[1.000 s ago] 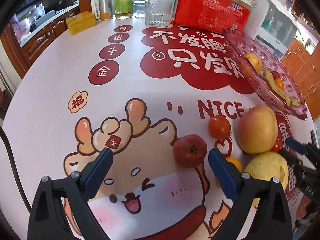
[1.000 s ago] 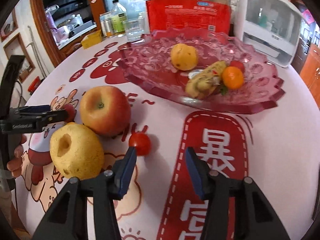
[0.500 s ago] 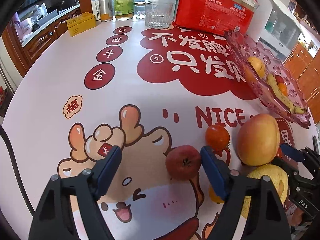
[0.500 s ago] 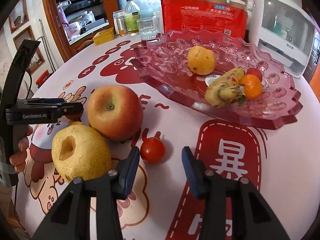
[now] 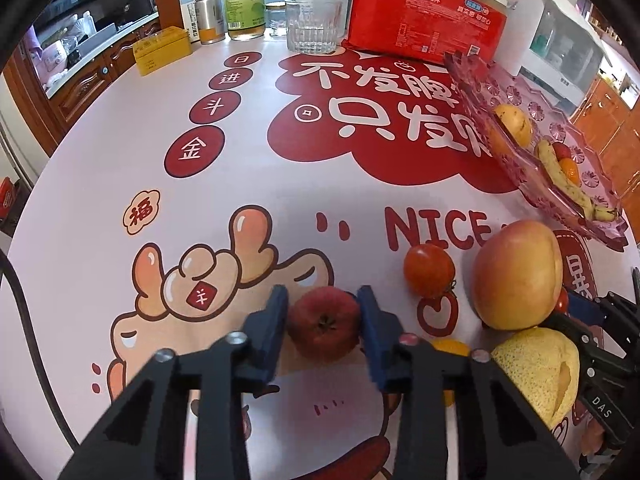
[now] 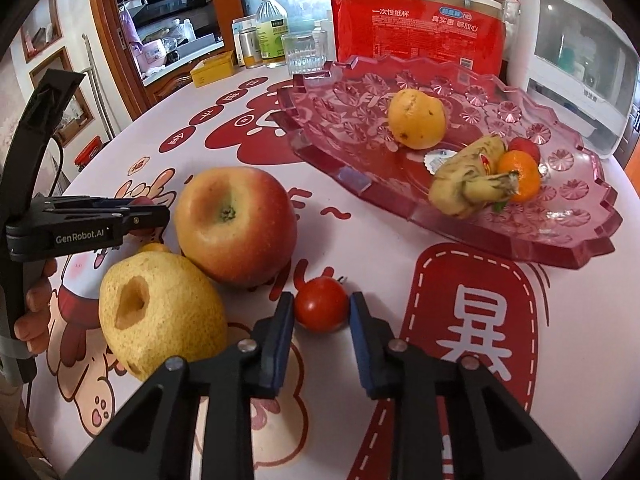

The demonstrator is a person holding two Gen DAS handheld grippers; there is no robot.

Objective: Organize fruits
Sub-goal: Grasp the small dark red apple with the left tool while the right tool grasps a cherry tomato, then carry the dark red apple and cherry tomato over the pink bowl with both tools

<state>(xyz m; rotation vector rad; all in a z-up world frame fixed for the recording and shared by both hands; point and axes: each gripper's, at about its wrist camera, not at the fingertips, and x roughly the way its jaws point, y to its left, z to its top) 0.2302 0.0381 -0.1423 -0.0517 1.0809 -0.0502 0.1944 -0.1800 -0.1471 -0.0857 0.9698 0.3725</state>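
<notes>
A small dark-red apple (image 5: 323, 326) lies on the printed tablecloth, and my left gripper (image 5: 322, 300) has its jaws closing on it, blue pads against both sides. In the right wrist view a cherry tomato (image 6: 321, 309) sits between the pads of my right gripper (image 6: 321, 304), which closes on it and touches both sides. A large red-yellow apple (image 6: 236, 224) and a yellow pear (image 6: 160, 312) lie just left of it. The pink glass tray (image 6: 580, 216) at the right holds a yellow fruit (image 6: 416, 118), a banana (image 6: 468, 184) and a mandarin (image 6: 520, 174).
A second tomato (image 5: 429, 275) lies beside the big apple, and a small orange fruit (image 5: 450, 348) shows behind my right finger. At the table's back stand a red package (image 5: 424, 16), a glass (image 5: 312, 28), bottles, a yellow box (image 5: 162, 50) and a white appliance (image 6: 576, 60).
Both grippers went from wide open to closed: the left around the small red apple, the right around the cherry tomato. Both edged forward toward their fruit.
</notes>
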